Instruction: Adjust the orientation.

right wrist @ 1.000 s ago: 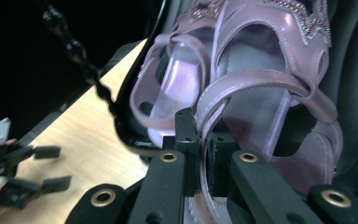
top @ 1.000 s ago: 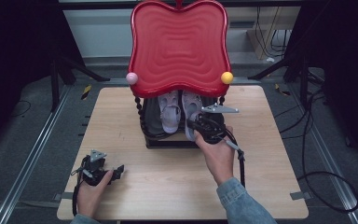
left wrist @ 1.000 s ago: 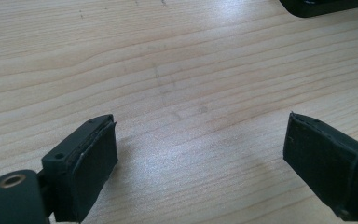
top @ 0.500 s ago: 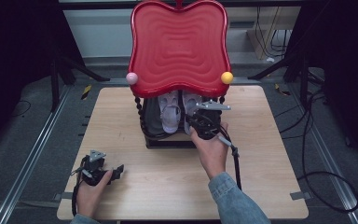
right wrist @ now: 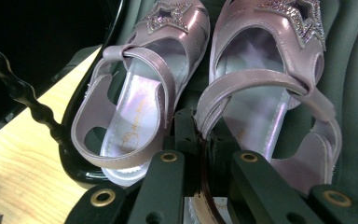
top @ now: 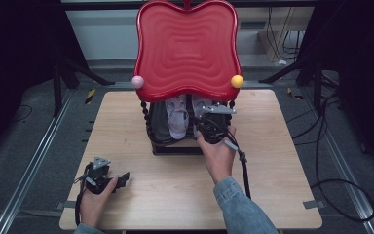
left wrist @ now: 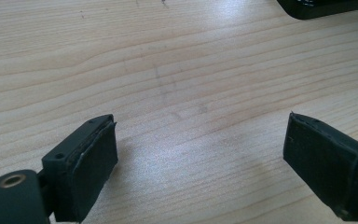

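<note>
right gripper view: right gripper (right wrist: 204, 140) clamped on sandal (right wrist: 270, 98)

We have brought the right gripper (top: 209, 127) forward over the last second, from just before the rack's front edge to in among the pink sandals (right wrist: 205, 93). Its closed jaws now pinch the near edge of the right sandal (right wrist: 270, 107).

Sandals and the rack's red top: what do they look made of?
Sandals: glossy lilac synthetic leather, likely; sheen on the straps, glittery star trim. Red top: moulded plastic by its look, with smooth rippled ridges and a soft shine.
</note>
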`<state>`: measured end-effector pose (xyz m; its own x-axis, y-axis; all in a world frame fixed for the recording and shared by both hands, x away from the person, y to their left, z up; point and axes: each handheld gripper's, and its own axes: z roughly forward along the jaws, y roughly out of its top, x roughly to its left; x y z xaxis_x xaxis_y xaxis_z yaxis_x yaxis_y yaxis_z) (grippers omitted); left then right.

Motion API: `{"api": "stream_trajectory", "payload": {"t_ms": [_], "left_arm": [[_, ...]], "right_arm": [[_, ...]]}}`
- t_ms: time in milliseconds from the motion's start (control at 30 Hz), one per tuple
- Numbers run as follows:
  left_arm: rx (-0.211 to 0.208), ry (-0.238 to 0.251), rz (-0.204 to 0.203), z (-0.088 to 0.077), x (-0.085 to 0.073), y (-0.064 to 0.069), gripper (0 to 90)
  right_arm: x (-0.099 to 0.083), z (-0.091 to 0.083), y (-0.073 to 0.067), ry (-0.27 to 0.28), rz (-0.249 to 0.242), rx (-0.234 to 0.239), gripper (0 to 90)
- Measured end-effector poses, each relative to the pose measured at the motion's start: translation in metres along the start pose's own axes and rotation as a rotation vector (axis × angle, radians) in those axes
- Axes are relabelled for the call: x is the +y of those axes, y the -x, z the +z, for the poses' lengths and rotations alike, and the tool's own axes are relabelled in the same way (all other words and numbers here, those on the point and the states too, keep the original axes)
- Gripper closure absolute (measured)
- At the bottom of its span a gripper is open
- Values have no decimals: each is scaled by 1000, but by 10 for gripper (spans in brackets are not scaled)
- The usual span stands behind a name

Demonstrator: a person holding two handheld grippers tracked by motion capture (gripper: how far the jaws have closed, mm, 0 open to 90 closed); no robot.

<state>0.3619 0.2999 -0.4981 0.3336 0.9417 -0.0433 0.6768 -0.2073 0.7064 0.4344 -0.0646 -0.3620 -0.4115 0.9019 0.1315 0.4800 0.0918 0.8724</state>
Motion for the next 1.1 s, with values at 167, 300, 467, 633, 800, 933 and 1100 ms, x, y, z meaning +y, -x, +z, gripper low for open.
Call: {"api": "stream_trajectory", "payload": {"t_ms": [167, 300, 467, 633, 800, 933, 1100], "left_arm": [[-2, 2, 1, 0, 0, 1, 90], [-2, 0, 2, 0, 0, 1, 90], [-3, 2, 1, 0, 0, 1, 90], [-5, 2, 3, 1, 0, 2, 90], [-6, 3, 1, 0, 0, 2, 90], [-9, 2, 1, 1, 0, 3, 90], [-10, 1, 2, 1, 0, 3, 90]], "right_arm": [[-1, 4, 0, -3, -5, -16, 863], [-2, 7, 0, -2, -7, -29, 863], [-3, 11, -3, 0, -16, -37, 863], [-3, 17, -7, -7, -28, -45, 861], [-4, 23, -10, -9, -40, -54, 857], [-5, 27, -12, -16, -45, -60, 855], [-4, 32, -15, -21, -53, -59, 848]]}}
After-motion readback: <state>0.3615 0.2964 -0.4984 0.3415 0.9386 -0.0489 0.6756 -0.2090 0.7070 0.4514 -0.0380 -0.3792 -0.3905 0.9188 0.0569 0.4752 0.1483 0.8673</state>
